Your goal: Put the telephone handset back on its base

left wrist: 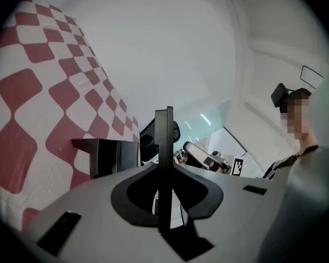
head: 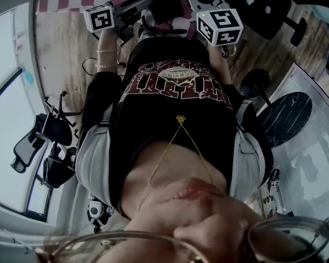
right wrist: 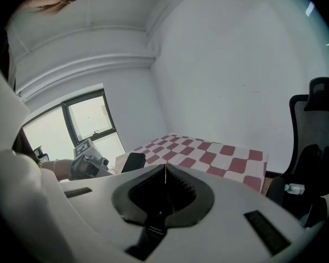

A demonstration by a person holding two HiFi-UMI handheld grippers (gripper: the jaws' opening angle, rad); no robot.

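At frame centre, the left gripper (left wrist: 164, 169) pinches the edge-on handset (left wrist: 164, 125); the right gripper (right wrist: 165, 173) is pressed together, empty. Lowered tilted, the handset may miss the boxy base (left wrist: 104, 156).

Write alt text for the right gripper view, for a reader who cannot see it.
The right gripper has its tongs shut and empty, aimed at a red-and-white checked table. The left gripper is at left, an office chair at right.

Tablecloth (right wrist: 219, 152): looking like cloth, matt and slightly rumpled.
Floor (head: 66, 43): showing as wood planks.
Right gripper (right wrist: 165, 169) shell: appearing smooth — matt plastic.
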